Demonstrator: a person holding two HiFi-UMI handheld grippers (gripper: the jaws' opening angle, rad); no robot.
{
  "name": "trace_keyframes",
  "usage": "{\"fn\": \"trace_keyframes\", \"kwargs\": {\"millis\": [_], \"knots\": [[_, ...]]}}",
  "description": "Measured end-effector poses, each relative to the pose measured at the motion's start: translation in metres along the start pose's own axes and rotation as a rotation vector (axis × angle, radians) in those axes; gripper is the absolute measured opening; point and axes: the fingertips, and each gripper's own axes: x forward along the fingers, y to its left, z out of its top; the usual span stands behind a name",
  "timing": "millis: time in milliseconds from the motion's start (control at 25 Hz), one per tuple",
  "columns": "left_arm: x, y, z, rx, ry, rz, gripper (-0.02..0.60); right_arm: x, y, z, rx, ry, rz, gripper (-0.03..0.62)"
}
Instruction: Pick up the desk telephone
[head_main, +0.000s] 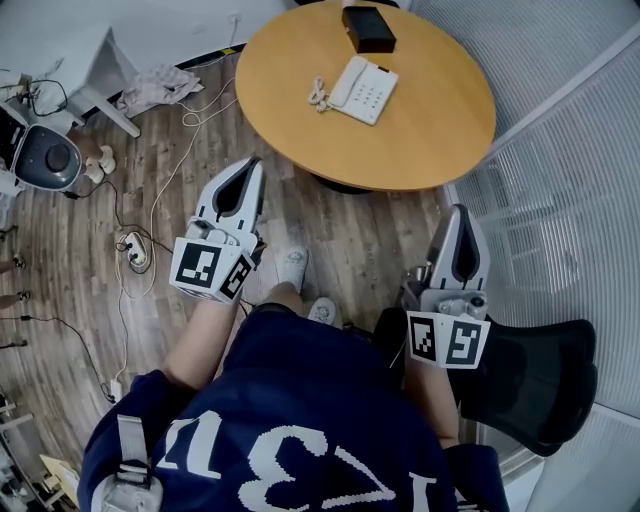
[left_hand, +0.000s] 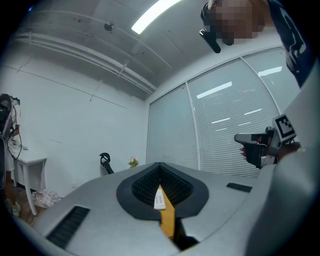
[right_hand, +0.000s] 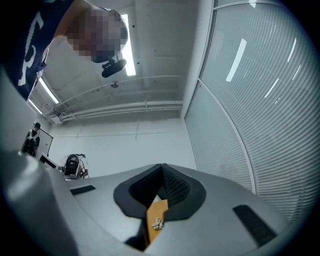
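Head view, task at its outset: I am holding the left tongs (head_main: 251, 170) and the right tongs (head_main: 459, 214) out over the wooden floor (head_main: 380, 250), both pointing toward the round tabletop (head_main: 440, 120) and well apart from it; both pairs of jaws are standing pressed together with nothing between them, as each gripper view confirms; the desk telephone (head_main: 358, 88) is lying flat on the tabletop toward its far side, handset seated in its cradle, coiled cord (head_main: 318, 97) beside it, a black box (head_main: 368, 28) just beyond; nothing of the pick-up is done, in my judgement; what is remaining is the approach, parting the jaws, closing on the telephone and lifting it.
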Motion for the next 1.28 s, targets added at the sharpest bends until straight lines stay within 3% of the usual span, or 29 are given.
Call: {"fn": "trace_keyframes", "kwargs": {"millis": [480,1000,1280], "knots": [[0.098,0.051,-0.003,-0.007,-0.034,-0.072,0.005,0.090,-0.011,-0.038,-0.048,0.034,-0.032,0.021],[0.214,0.121,-0.015,-0.009,-0.010,-0.248,0.005,0.192,-0.020,-0.068,-0.090,0.031,-0.209,0.021],[0.238,0.145,-0.037,-0.059,0.022,-0.250,0.005,0.211,-0.017,-0.094,-0.106,0.104,-0.228,0.021]]}}
